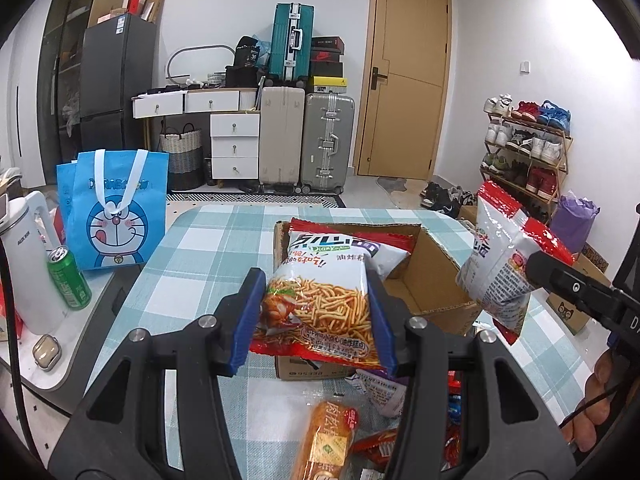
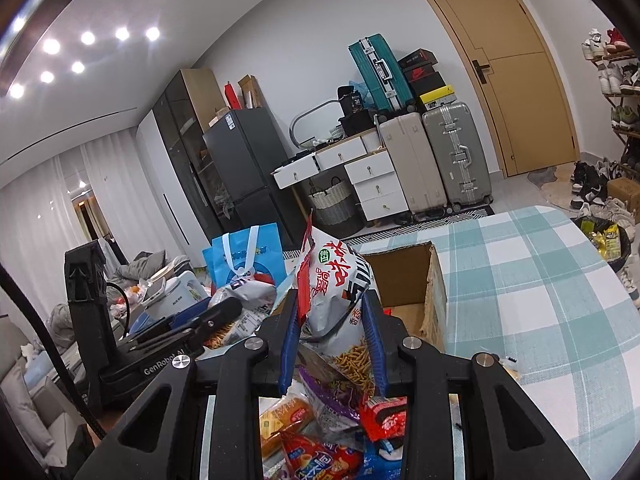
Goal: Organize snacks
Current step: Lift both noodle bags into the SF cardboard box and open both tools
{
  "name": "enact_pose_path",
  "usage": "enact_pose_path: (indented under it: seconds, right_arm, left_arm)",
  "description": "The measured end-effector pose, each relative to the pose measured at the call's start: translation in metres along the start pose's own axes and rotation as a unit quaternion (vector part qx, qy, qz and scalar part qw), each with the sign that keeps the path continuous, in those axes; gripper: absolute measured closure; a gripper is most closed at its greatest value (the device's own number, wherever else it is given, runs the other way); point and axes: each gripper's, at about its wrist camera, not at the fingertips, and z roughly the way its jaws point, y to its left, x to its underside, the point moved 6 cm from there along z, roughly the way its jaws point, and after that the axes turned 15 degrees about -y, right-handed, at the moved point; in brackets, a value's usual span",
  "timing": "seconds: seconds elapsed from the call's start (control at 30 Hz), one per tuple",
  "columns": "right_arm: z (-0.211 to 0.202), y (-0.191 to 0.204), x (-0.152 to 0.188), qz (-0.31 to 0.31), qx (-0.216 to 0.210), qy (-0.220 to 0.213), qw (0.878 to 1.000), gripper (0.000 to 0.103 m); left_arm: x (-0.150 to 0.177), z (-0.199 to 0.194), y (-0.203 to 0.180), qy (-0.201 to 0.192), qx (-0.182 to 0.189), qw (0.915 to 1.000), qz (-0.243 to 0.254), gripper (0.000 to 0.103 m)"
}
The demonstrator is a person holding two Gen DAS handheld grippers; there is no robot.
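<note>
In the left wrist view, the left gripper (image 1: 316,312) squeezes a noodle snack bag (image 1: 320,308) between its blue pads, up above the brown box (image 1: 436,276) on the checked table (image 1: 200,248).

In the right wrist view, the right gripper (image 2: 334,336) pinches another snack bag (image 2: 332,280) tight, near the box (image 2: 404,280), above a snack pile (image 2: 320,428).

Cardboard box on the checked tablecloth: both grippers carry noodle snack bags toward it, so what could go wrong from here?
1. The left gripper pinches its red-and-white noodle snack bag by the sides only; it could slip.
2. The open brown cardboard box already holds a bag leaning on its left wall, so a drop may catch there.
3. The right gripper works close by; the bags may collide.
</note>
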Motion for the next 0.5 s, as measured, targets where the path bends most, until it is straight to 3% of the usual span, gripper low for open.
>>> enact_pose_path:
  seconds: [0.5]
  right_arm:
    - [0.048, -0.005, 0.005, 0.021, 0.019, 0.029, 0.999, 0.072]
  left_arm:
    - [0.017, 0.056, 0.004, 0.036, -0.021, 0.9991, -0.002, 0.056]
